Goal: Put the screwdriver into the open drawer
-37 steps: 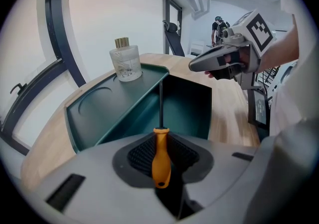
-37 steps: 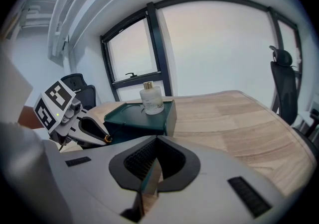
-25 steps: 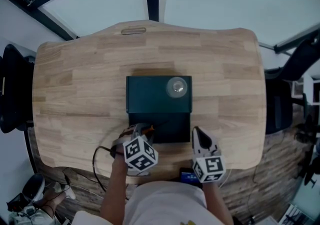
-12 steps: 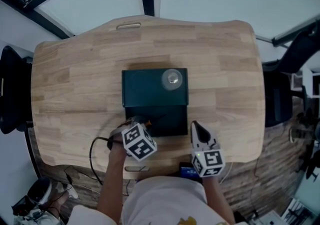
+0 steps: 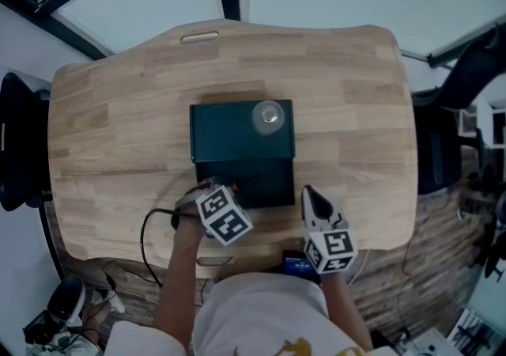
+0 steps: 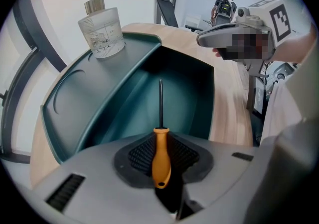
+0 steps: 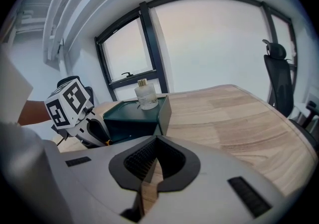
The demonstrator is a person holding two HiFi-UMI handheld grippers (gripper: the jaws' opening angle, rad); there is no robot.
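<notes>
Left gripper (image 6: 161,164): jaws closed on the orange handle of the screwdriver (image 6: 160,136), at the near left corner of the drawer.
Screwdriver: held lengthwise along the jaws, its thin dark shaft pointing straight ahead over the inside of the open drawer (image 6: 187,93) (whether the tip touches the drawer floor cannot be told).
Drawer: dark green, pulled out toward the person from the bottom of a matching green box (image 5: 225,134); nothing else can be seen lying in it.
Box: stands near the middle of the wooden table (image 5: 111,125).
Bottle (image 5: 268,116): clear glass with a metal cap, upright on the box's flat top, near its far right corner as the person sees it.
Right gripper (image 5: 310,191): jaws drawn together with nothing between them; only a thin slit of table shows through. It sits just beside the drawer's right front corner, over the table's near edge.
Grippers: both close to the person's body, the drawer front between them.
Chair (image 7: 277,71): dark, beyond the table's right side, in front of the window.
</notes>
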